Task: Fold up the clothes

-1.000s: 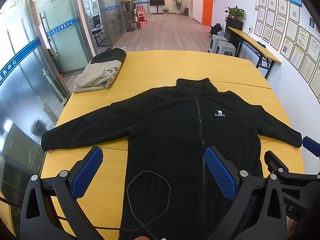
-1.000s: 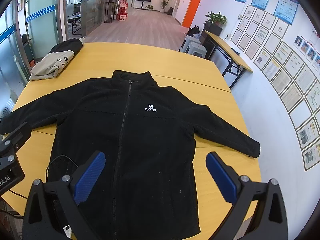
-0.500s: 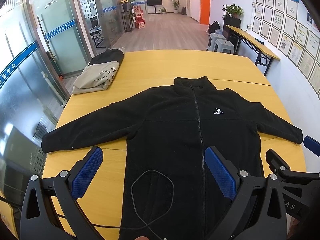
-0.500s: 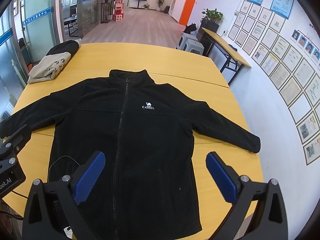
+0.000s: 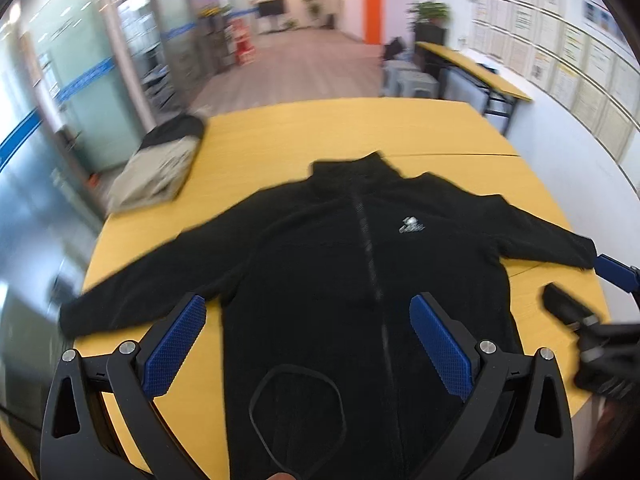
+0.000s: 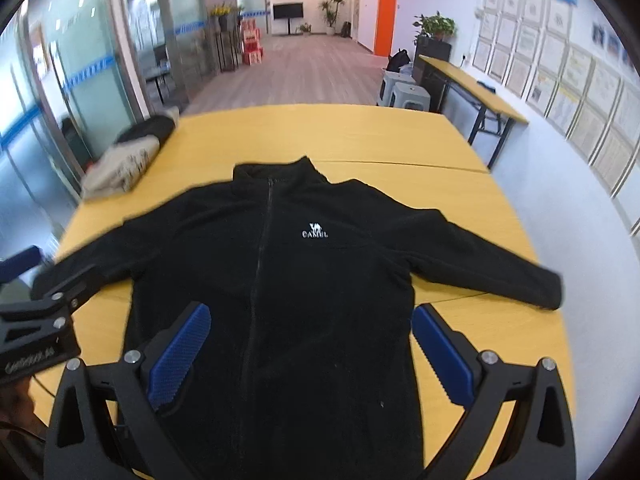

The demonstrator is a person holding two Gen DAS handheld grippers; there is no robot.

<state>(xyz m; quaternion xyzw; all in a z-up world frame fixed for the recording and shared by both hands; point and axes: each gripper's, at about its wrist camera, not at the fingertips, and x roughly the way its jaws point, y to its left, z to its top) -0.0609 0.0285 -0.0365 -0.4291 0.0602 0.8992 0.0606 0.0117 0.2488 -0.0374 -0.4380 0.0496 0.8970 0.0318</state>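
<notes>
Left wrist view: blurred, soft edges all over.
L gripper point(image 5: 306, 342): jaws spread wide, nothing between the blue pads point(image 5: 175, 345), hanging above the jacket's lower half.
Jacket point(image 5: 320, 264): black fleece, zip front, flat on the yellow table point(image 5: 340, 132), collar at the far end, hem twd the camera. Both sleeves out to the sides; left one reaches the table's left edge, right one ends near the right edge.
Chest logo point(image 5: 411, 225): white, smeared, can't read it here.
Cable point(image 5: 296, 412): thin black loop lying on the lower front of the jacket, betw the two fingers.
R gripper, seen from here point(image 5: 588, 292): at the right edge, by the right cuff; whether it touches the cuff, can't tell.
Folded garment point(image 5: 160, 168): beige & black, far-left corner of table, well apart from the jacket.

Right wrist view: sharper.
R gripper point(image 6: 306, 346): jaws wide apart, empty, over the jacket point(image 6: 288, 280) near its right hem side.
Logo point(image 6: 315, 231): white camel w/ "CAMEL" under it.
Right cuff point(image 6: 548, 286): flat on the table point(image 6: 340, 132), just beyond the right pad point(image 6: 442, 360).
L gripper body point(image 6: 36, 332): at left edge, over the left sleeve end.
Folded garment point(image 6: 124, 160): far-left corner.
Background: side table point(image 6: 472, 88) by the right wall, stools point(image 6: 404, 92) beside it.
</notes>
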